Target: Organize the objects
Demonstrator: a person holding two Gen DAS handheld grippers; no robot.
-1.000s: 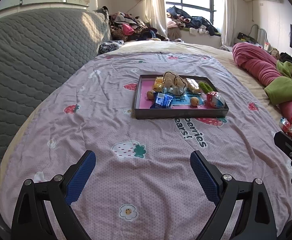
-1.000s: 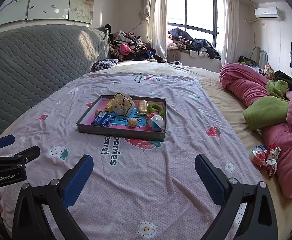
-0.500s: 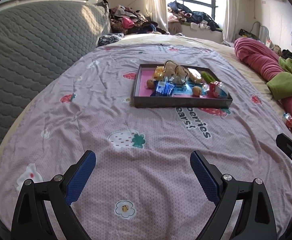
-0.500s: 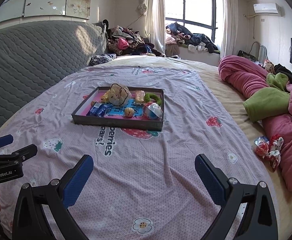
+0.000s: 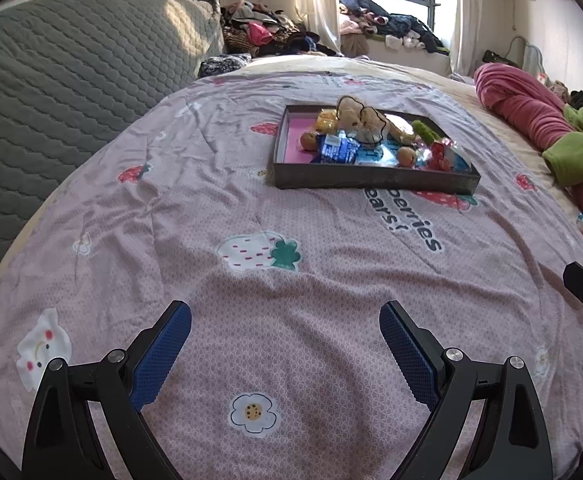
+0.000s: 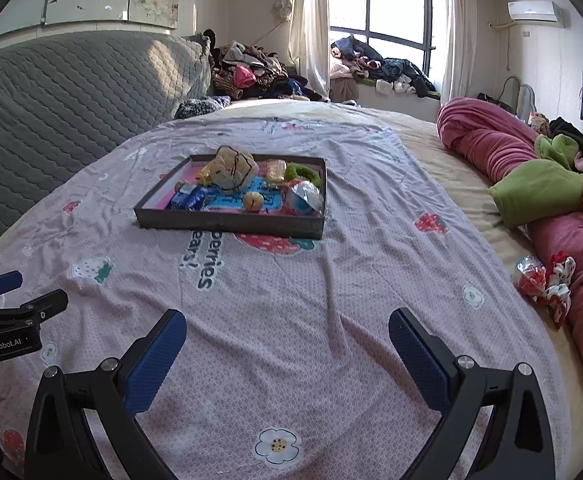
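Observation:
A dark shallow tray (image 5: 371,178) (image 6: 227,222) sits on the pink strawberry-print bedspread (image 5: 251,208), filled with small items: a beige plush toy (image 5: 361,120) (image 6: 233,168), a blue packet (image 5: 337,150), a round nut-like ball (image 6: 252,201), a green scrunchie (image 6: 303,170) and a shiny wrapped snack (image 6: 305,198). Two red-and-white wrapped pieces (image 6: 543,280) lie loose at the bed's right side. My left gripper (image 5: 285,336) is open and holds nothing, well short of the tray. My right gripper (image 6: 287,344) is also open and holds nothing, beside the left one.
A grey quilted headboard (image 6: 71,92) rises on the left. A rolled pink blanket with a green lining (image 6: 531,184) lies along the right edge. Piled clothes (image 6: 251,72) fill the far corner under the window. Open bedspread lies between the grippers and the tray.
Both grippers have moved forward over the bed, so the tray looks a little nearer. Both stay open; nothing was picked up.

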